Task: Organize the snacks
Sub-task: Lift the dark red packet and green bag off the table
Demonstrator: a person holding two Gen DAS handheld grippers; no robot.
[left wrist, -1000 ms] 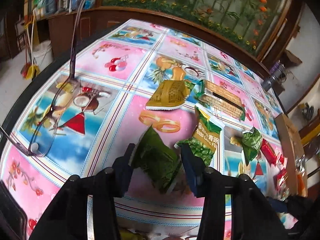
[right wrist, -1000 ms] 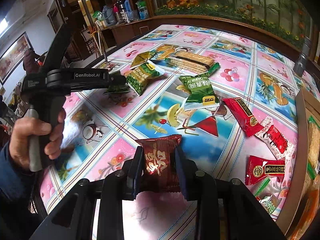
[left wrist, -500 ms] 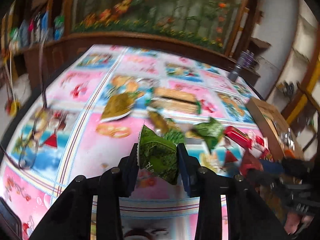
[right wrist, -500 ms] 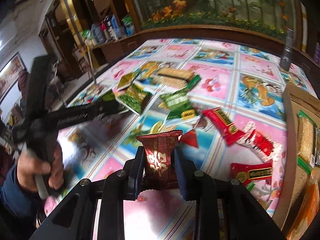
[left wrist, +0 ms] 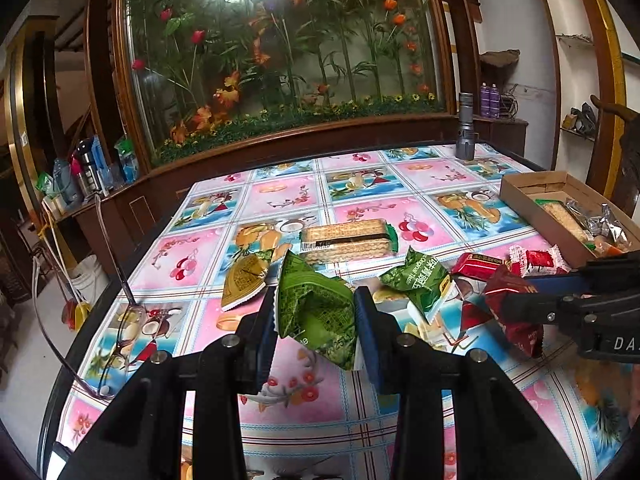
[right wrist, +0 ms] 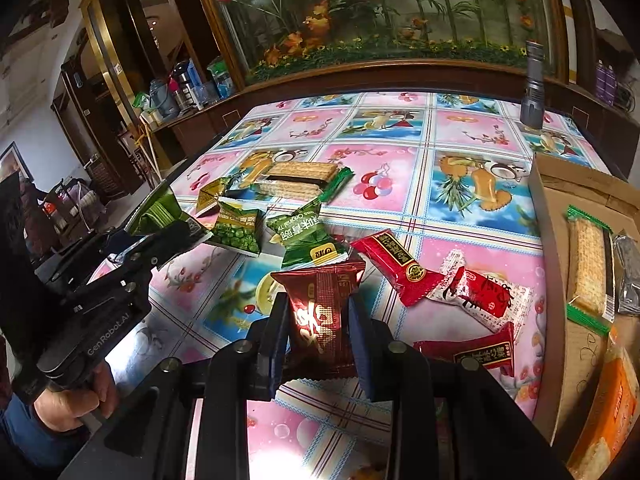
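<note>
My left gripper [left wrist: 316, 320] is shut on a green snack packet [left wrist: 314, 312] and holds it above the table. My right gripper [right wrist: 318, 320] is shut on a dark red snack packet [right wrist: 324, 312], also lifted; it shows at the right of the left wrist view [left wrist: 516, 308]. The cardboard box [right wrist: 548, 240] with snacks in it stands at the right table edge. Loose snacks lie mid-table: a cracker pack [right wrist: 296, 180], green pea packets [right wrist: 236, 232] [right wrist: 306, 236], a gold packet [left wrist: 244, 280] and red candies [right wrist: 396, 264] [right wrist: 480, 296] [right wrist: 476, 354].
The table has a colourful fruit-print cloth [right wrist: 400, 128]. A grey flashlight [right wrist: 532, 92] stands at its far right. Eyeglasses [left wrist: 124, 328] lie near the left edge. A glass plant display [left wrist: 280, 52] backs the table. Bottles [left wrist: 88, 172] stand on a shelf at left.
Both grippers lifted their packets and swung right, toward the box. The left camera tilted up from the tabletop, and the packets stayed gripped.
</note>
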